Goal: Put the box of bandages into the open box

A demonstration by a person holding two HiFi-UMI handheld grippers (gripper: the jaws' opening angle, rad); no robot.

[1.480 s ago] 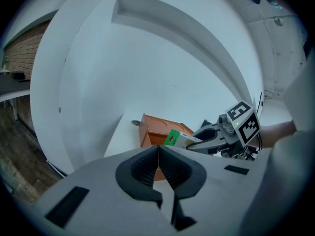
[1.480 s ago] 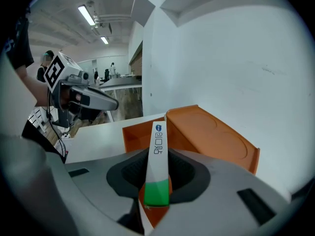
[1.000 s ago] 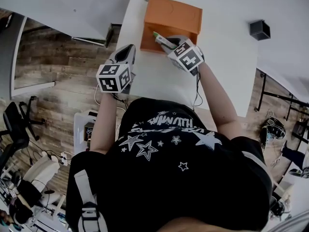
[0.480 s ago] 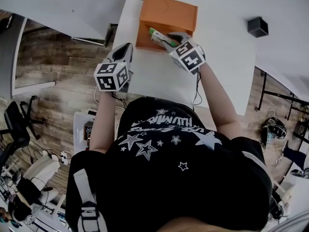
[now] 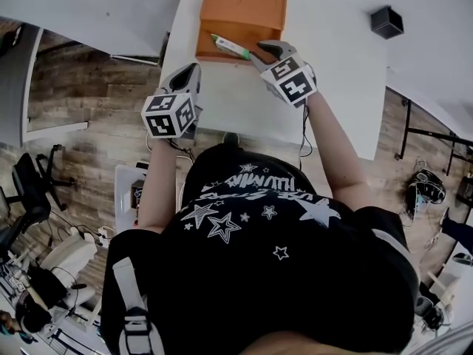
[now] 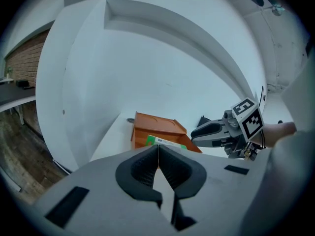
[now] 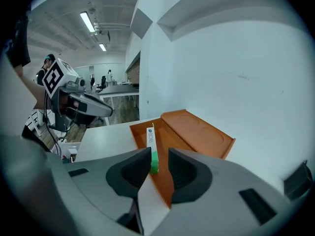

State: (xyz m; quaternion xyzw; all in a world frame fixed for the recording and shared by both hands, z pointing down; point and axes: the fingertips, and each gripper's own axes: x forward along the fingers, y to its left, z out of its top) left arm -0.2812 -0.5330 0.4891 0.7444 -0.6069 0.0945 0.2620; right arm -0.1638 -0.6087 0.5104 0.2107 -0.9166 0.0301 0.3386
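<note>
Over the near rim of the open box [image 5: 244, 9], the right gripper [image 5: 260, 50] clamps one end of the box of bandages [image 5: 229, 46], whose long axis points left and slightly far across the opening; the left gripper [image 5: 191, 71], jaws pressed together on nothing, hangs near-left, farther off

Open rectangular orange box [image 5: 240, 6], plain. Slim green-and-white cardboard bandage box [image 5: 228, 46]. Flat white tabletop [image 5: 340, 87]. Small black cube [image 5: 386, 22], 1 o'clock.
</note>
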